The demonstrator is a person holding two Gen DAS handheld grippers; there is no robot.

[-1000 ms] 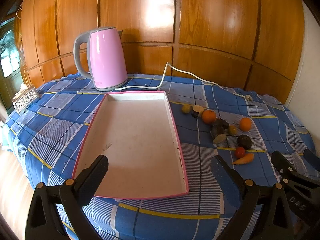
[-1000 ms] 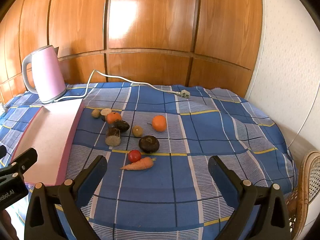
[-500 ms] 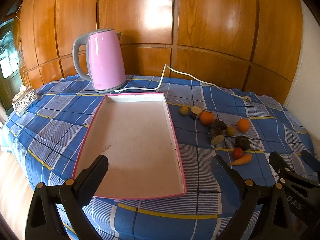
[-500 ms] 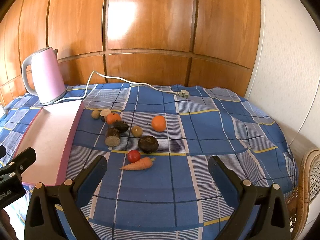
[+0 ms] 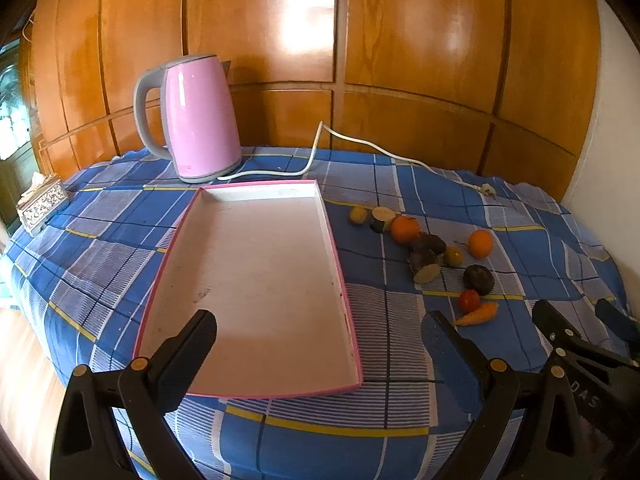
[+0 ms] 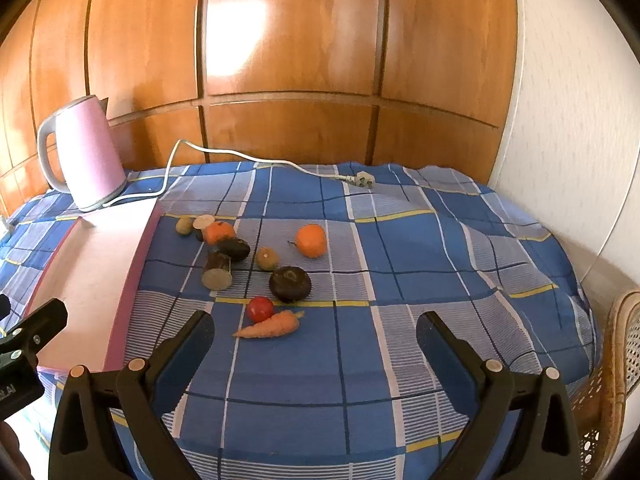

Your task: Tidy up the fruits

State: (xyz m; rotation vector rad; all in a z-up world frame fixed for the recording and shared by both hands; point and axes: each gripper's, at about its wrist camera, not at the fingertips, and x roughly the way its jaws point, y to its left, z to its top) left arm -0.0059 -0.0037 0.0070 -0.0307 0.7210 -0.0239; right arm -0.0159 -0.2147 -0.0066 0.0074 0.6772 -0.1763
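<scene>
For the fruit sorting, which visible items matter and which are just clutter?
Job: pink tray, oranges, tomato, carrot, dark round fruit, both open grippers.
Lying about: kettle, its cord, tissue box, wicker chair.

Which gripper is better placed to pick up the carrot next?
Right. The right gripper is open and faces the carrot, which lies just ahead between its fingers. The left gripper is open too, but over the empty pink tray.
</scene>
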